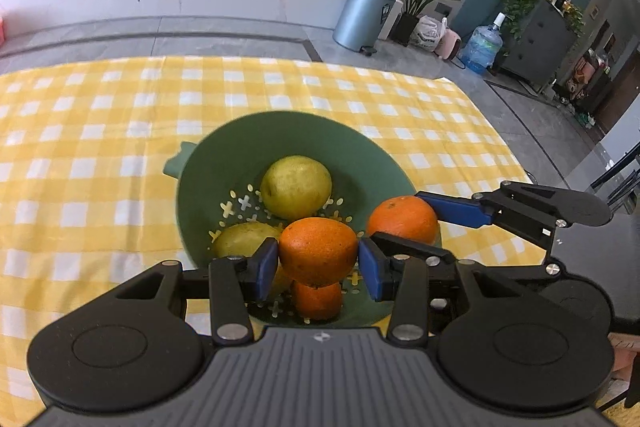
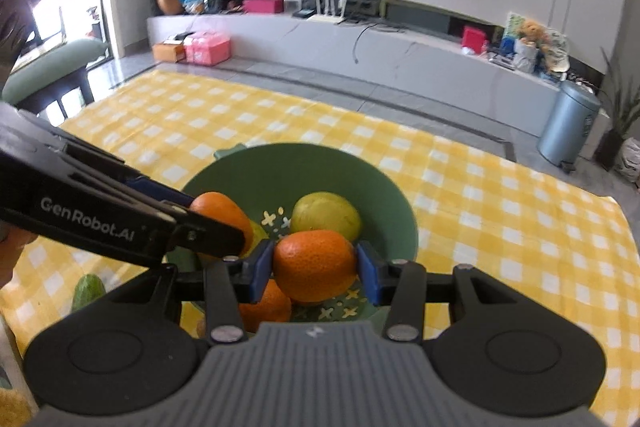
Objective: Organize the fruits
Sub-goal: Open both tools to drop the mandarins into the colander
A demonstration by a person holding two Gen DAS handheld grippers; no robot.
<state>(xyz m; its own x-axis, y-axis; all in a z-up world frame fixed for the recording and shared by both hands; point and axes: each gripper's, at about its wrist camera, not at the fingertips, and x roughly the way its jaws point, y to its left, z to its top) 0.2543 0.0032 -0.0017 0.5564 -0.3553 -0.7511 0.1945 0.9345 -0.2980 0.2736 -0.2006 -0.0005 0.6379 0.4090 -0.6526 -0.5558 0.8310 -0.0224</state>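
Already well along: two yellow-green fruits and an orange lying in the green bowl, with two more oranges on the way. Left fingers pinching one orange, blue pads pressed to its sides, just above the bowl's near half. Right fingers pinching the other orange the same way, above the bowl and just right of the left pair. Both loads close together, near touching over the same bowl. Left to do: lowering and releasing both oranges, then perhaps fetching the green thing down left of the right fingers, possibly another fruit, too blurred and cut off to tell. Little room inside the bowl directly under the fingers; more bare floor toward its far wall. Plenty of open checked cloth on the surface beyond and to both sides, the surface edge well apart to the far right.
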